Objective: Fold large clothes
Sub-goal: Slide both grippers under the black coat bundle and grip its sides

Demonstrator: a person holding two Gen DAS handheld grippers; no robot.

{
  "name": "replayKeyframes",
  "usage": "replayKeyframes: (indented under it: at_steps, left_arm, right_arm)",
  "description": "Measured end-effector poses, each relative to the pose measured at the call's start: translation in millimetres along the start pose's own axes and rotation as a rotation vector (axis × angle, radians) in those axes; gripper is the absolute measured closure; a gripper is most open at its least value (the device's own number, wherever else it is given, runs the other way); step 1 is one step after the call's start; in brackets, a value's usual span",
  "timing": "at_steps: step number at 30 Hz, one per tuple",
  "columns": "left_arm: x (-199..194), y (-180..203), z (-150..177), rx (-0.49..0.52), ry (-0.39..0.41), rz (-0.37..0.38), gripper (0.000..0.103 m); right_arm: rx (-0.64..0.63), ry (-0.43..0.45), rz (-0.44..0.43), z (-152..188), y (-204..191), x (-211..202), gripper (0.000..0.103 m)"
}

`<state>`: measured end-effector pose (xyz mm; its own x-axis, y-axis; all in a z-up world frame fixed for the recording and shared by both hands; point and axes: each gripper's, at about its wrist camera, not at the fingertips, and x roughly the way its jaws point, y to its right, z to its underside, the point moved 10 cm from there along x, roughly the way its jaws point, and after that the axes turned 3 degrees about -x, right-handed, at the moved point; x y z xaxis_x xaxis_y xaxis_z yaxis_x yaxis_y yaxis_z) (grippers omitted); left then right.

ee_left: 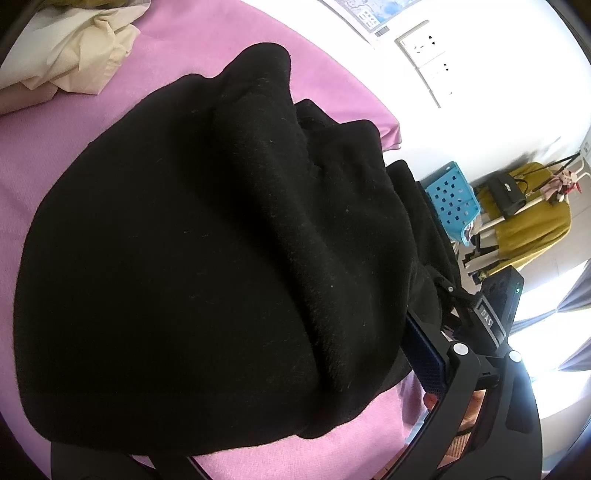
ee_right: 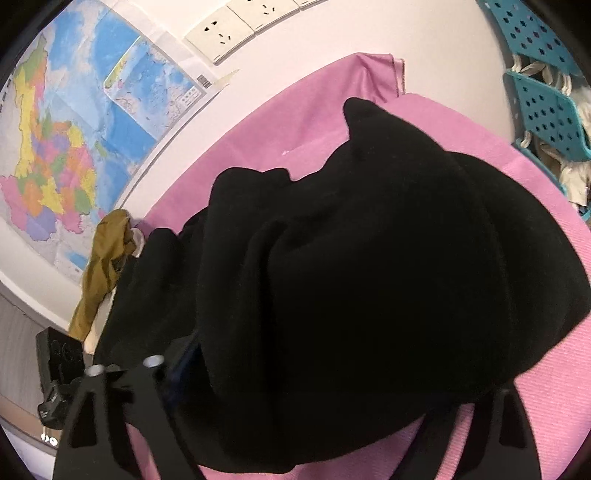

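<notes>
Black garment point(ee_left: 192, 240) bunched over both tongs; pink cloth point(ee_left: 221, 33) beneath

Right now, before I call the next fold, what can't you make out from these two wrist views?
- Left gripper's fingertips: left wrist view, buried under the black garment; grip unconfirmed.
- Right gripper's fingertips: right wrist view, covered by the same cloth; jaws unreadable.
- Garment type and its sleeves or hem: bunched, too dark in both views.
- Pink cover beneath the garment: hidden.
- Cream cloth: cut off by the frame edge.

Big black garment point(ee_left: 207, 240) was bunched up on the pink cloth point(ee_left: 221, 33), draped over the left gripper point(ee_left: 369, 387), cream clothes point(ee_left: 70, 55) behind.
</notes>
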<state>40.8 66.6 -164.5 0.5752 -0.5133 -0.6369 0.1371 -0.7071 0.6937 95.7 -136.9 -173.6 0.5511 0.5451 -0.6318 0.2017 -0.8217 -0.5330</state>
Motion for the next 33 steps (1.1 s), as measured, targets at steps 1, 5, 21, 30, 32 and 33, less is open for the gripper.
replayKeyframes:
  at_steps: [1, 5, 21, 30, 32, 33]
  left_arm:
    - [0, 0, 0, 0.0, 0.001, -0.001, 0.004]
    - [-2, -1, 1, -0.002, -0.001, 0.002, 0.004]
    - [-2, -3, -3, -0.021, 0.005, 0.012, 0.014]
    - [-4, -6, 0, -0.014, 0.0, 0.001, 0.027]
    - [-4, -6, -1, -0.013, 0.003, 0.001, 0.027]
    - [-5, -6, -1, -0.01, 0.003, 0.0, 0.028]
  right_arm:
    - [0.017, 0.004, -0.02, 0, 0, 0, 0.026]
    - [0.065, 0.004, -0.081, -4, -6, 7, 0.015]
    - [-0.003, -0.023, -0.059, -8, -14, 19, 0.029]
    - [0.013, -0.031, -0.103, -11, -20, 20, 0.025]
    - [0.013, -0.037, -0.104, -10, -19, 20, 0.037]
    - [0.022, -0.043, -0.12, -9, -18, 21, 0.048]
